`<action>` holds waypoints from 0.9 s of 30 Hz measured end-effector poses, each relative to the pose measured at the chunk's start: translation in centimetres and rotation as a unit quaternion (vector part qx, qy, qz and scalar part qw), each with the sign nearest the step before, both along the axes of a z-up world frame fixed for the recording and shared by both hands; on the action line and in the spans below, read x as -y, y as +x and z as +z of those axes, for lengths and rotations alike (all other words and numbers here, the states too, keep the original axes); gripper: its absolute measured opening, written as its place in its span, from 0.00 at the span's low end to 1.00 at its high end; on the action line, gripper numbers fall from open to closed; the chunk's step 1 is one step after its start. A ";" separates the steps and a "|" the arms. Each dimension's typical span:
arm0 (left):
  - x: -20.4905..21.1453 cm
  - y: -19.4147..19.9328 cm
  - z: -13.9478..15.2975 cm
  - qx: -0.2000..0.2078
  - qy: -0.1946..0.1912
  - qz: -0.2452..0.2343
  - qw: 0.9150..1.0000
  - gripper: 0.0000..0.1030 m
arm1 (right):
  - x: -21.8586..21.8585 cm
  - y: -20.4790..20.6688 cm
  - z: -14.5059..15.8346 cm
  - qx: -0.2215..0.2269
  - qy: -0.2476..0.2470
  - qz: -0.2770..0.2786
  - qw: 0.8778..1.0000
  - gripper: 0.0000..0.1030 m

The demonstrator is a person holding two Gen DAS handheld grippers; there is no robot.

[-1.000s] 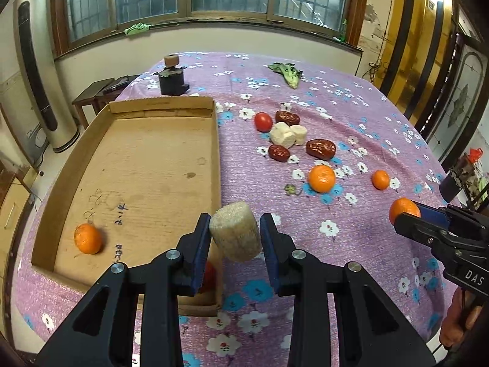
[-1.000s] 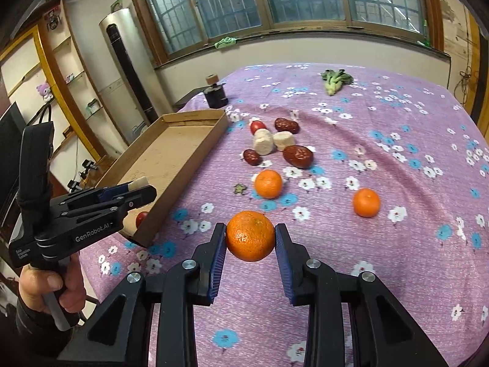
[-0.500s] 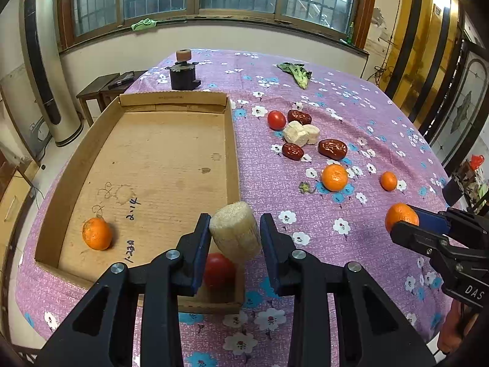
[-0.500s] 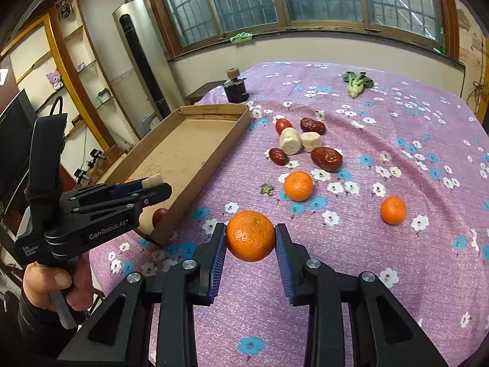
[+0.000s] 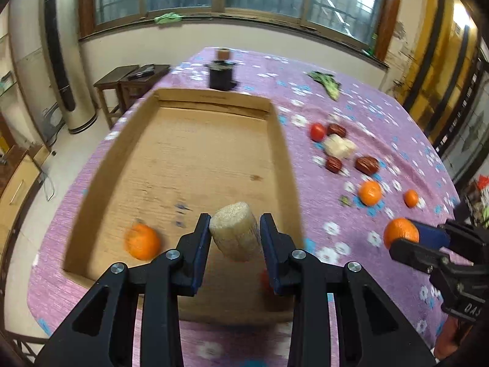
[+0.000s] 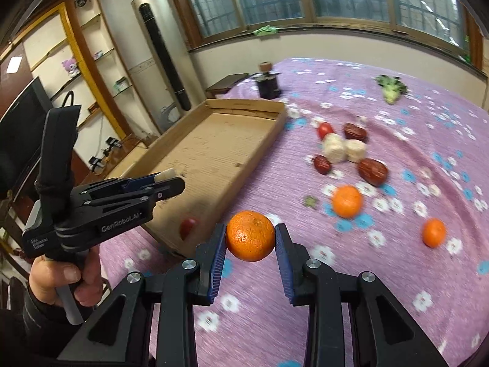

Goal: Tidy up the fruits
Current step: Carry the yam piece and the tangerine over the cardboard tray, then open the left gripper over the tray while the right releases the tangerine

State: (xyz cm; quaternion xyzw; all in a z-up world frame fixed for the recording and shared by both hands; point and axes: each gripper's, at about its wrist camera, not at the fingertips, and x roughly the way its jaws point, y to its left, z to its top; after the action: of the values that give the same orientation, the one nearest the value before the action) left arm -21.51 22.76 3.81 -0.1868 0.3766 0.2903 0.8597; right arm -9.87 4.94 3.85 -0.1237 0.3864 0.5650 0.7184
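My left gripper is shut on a pale banana chunk and holds it above the near right part of the cardboard tray. The tray holds an orange near its front left and a red tomato at its front right corner. My right gripper is shut on an orange, held above the purple tablecloth right of the tray. It also shows at the right edge of the left wrist view. The left gripper shows at the left in the right wrist view.
On the floral cloth right of the tray lie a tomato, two banana chunks, three red dates and two oranges. A green vegetable and a black jar stand at the far end.
My left gripper has moved left with the banana chunk, from beside the tray's right wall to over the tray floor. My right gripper has shifted left toward the tray with its orange.
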 end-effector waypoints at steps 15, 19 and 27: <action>-7.5 -0.4 -3.4 -0.044 -0.033 0.052 0.997 0.29 | -12.9 -4.6 -3.2 0.019 -0.046 0.095 0.994 0.31; -7.7 -0.3 -3.9 -0.049 -0.035 0.052 0.997 0.30 | -14.2 -5.5 -4.6 0.026 -0.065 0.108 0.992 0.31; -7.4 -0.3 -3.9 -0.065 -0.030 0.062 0.996 0.43 | -14.1 -6.1 -5.4 0.032 -0.076 0.114 0.990 0.42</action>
State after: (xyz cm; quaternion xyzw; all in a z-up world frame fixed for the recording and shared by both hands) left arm -21.84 30.17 -0.12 -0.2158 0.4278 0.3428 0.8080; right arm -16.00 19.02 -1.57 -0.2389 0.3884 0.6083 0.6496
